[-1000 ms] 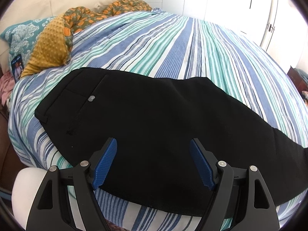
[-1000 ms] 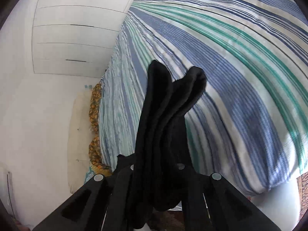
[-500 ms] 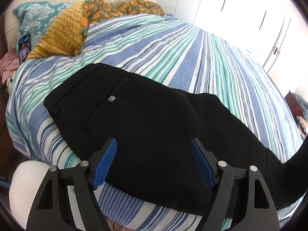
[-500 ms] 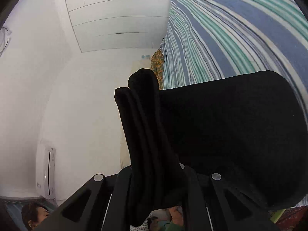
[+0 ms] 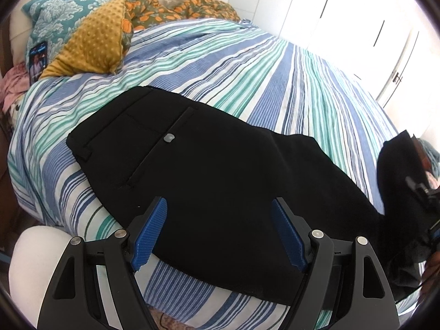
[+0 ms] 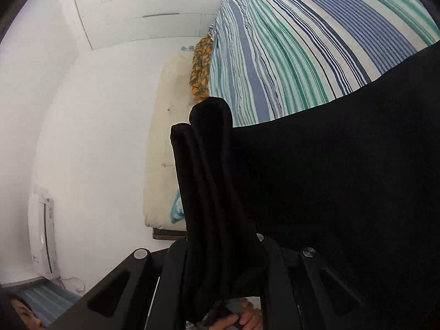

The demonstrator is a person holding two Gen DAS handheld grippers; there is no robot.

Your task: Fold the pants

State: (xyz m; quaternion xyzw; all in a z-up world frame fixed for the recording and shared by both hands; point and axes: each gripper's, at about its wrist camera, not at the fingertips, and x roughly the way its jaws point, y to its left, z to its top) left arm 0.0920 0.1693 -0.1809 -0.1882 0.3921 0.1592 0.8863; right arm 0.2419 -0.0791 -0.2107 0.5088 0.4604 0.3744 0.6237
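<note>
Black pants (image 5: 220,181) lie flat on the striped bed (image 5: 275,77), waistband at the left, a grey pocket button (image 5: 168,138) facing up. My left gripper (image 5: 219,227) is open and empty, hovering just above the pants near the bed's front edge, blue pads (image 5: 150,233) wide apart. My right gripper (image 6: 220,250) is shut on the bunched leg end of the pants (image 6: 211,181) and holds it lifted. The raised leg end and right gripper also show at the right edge of the left wrist view (image 5: 398,192). The right fingertips are hidden by cloth.
A yellow dotted pillow (image 5: 90,46), a teal patterned pillow (image 5: 49,19) and an orange floral blanket (image 5: 178,8) lie at the head of the bed. White wardrobe doors (image 5: 357,27) stand behind the bed. A white round object (image 5: 35,247) sits at the lower left.
My right gripper has carried the pant leg end up and toward the waistband, so it now appears at the right of the left wrist view. My left gripper has shifted slightly right.
</note>
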